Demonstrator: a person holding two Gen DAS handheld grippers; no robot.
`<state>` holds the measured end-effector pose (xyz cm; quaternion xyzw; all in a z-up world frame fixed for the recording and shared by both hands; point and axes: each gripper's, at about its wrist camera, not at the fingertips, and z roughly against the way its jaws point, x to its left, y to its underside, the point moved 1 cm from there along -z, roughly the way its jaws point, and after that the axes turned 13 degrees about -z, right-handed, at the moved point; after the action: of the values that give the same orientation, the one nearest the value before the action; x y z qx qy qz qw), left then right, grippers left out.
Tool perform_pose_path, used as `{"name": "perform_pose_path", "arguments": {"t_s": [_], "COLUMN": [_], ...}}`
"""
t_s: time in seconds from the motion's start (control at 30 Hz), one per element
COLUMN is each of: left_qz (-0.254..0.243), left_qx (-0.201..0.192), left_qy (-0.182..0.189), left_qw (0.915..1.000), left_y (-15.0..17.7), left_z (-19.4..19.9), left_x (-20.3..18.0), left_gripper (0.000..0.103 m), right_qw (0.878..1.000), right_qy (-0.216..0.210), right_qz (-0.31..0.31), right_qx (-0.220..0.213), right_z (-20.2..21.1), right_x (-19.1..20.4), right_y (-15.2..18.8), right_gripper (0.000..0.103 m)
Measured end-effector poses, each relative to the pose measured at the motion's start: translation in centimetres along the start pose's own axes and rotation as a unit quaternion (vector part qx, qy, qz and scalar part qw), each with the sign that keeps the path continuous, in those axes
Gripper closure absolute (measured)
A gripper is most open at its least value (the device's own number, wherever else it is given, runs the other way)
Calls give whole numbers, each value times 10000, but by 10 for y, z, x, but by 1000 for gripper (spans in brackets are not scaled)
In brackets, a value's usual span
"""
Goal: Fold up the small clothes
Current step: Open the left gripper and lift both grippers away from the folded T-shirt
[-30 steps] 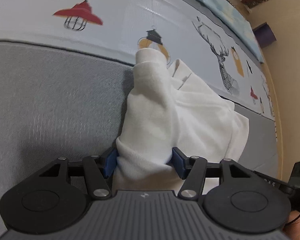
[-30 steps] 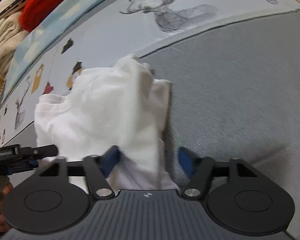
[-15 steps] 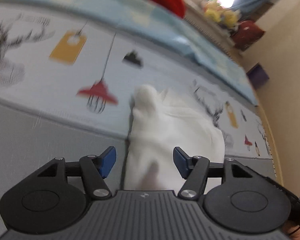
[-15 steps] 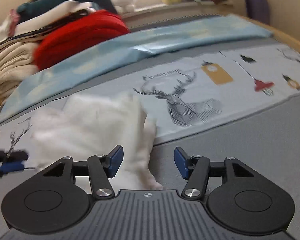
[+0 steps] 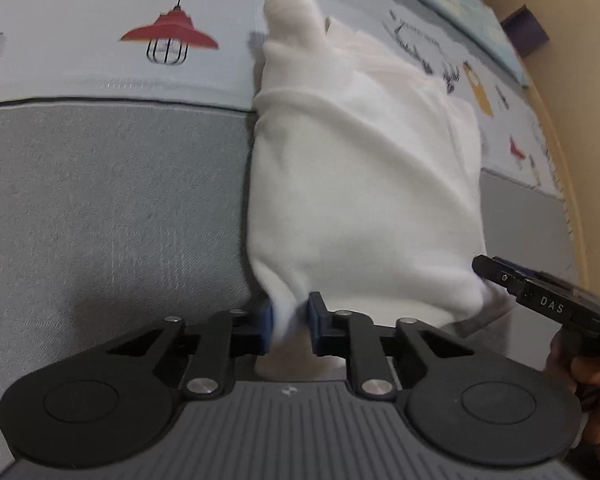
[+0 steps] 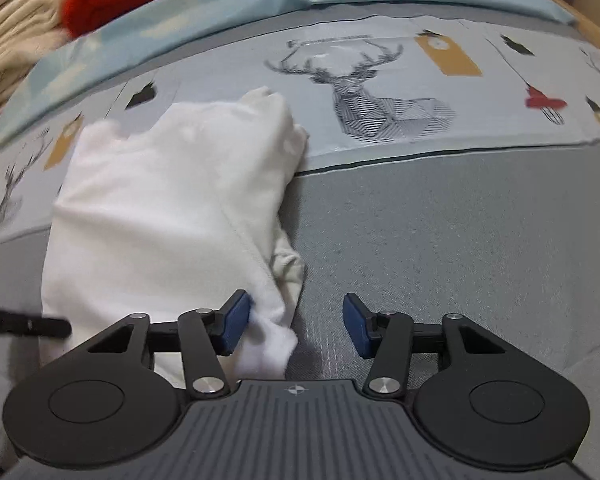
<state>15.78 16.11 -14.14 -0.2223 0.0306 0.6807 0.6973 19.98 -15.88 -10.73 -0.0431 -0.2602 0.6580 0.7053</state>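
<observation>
Left wrist: lying on grey mat [image 5: 100,208] beside lamp-print sheet [image 5: 100,20], white garment [image 5: 360,184]; left gripper [image 5: 290,320] angling down, closing on its near corner. Right wrist: same garment [image 6: 164,208] at left; right gripper [image 6: 296,328] closing, not yet gripping, corner beside left pad.

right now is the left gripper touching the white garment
Touching. In the left wrist view the left gripper, jaws closing, has both blue pads on a corner of the white garment.
</observation>
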Motion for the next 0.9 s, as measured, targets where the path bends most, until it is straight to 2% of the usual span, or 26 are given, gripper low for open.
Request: {"name": "perform_pose_path", "arguments": {"t_s": [0.1, 0.17, 0.2, 0.3, 0.37, 0.43, 0.5, 0.53, 0.57, 0.6, 0.67, 0.73, 0.77, 0.8, 0.83, 0.87, 0.9], "left_qz": [-297, -659, -784, -946, -826, -887, -1070, -1131, -1134, -1052, -813, -667, -750, -697, -532, -474, -547], "left_qx": [139, 259, 302, 49, -309, -861, -1506, -1770, -2011, -2174, -2450, -2736, -2655, -1933, -1669, -1772, -1883], "left_qy": [-330, -713, -909, -1560, -1821, -1924, -2122, -2214, -2304, -2327, -2205, -2011, -1952, -2098, -2145, -2050, -2097], "left_qw": [9989, 9949, 9923, 9832, 9793, 9735, 9596, 9523, 9453, 9421, 9406, 9382, 9412, 9559, 9609, 9614, 9579], "left_y": [8, 15, 19, 32, 37, 47, 59, 64, 73, 80, 94, 120, 136, 137, 138, 138, 136], "left_z": [2, 10, 14, 43, 71, 104, 135, 144, 154, 160, 162, 151, 140, 120, 114, 115, 114], "left_x": [-13, -25, -30, -37, -43, -59, -85, -98, -110, -122, -135, -139, -141, -142, -143, -143, -146], "left_gripper": [81, 64, 51, 46, 35, 24, 16, 16, 15, 11, 7, 7, 7, 11, 17, 16, 13], "right_qw": [9994, 9983, 9974, 9900, 9916, 9930, 9916, 9902, 9898, 9899, 9881, 9848, 9843, 9832, 9813, 9797, 9802], "right_qy": [269, 541, 701, 1399, 1260, 1026, 957, 960, 846, 625, 197, 15, -9, -71, -143, -195, -179], "right_qz": [110, 6, -46, -103, -283, -253, 90, 175, 196, 210, 319, 358, 335, 351, 340, 306, 249], "right_qx": [192, 204, 155, 124, -99, -518, -862, -1000, -1132, -1256, -1492, -1698, -1733, -1789, -1890, -1972, -1956], "right_z": [-4, 1, 4, 16, 35, 60, 86, 100, 115, 131, 157, 170, 174, 180, 186, 190, 190], "right_x": [-7, -14, -19, -36, -45, -45, -38, -34, -31, -28, -23, -23, -23, -21, -20, -20, -20], "right_y": [4, 4, 5, 15, 18, 21, 28, 34, 39, 46, 62, 80, 86, 93, 96, 99, 102], "right_gripper": [53, 50, 50, 51, 51, 51, 48, 44, 38, 35, 21, 17, 17, 17, 17, 16, 16]}}
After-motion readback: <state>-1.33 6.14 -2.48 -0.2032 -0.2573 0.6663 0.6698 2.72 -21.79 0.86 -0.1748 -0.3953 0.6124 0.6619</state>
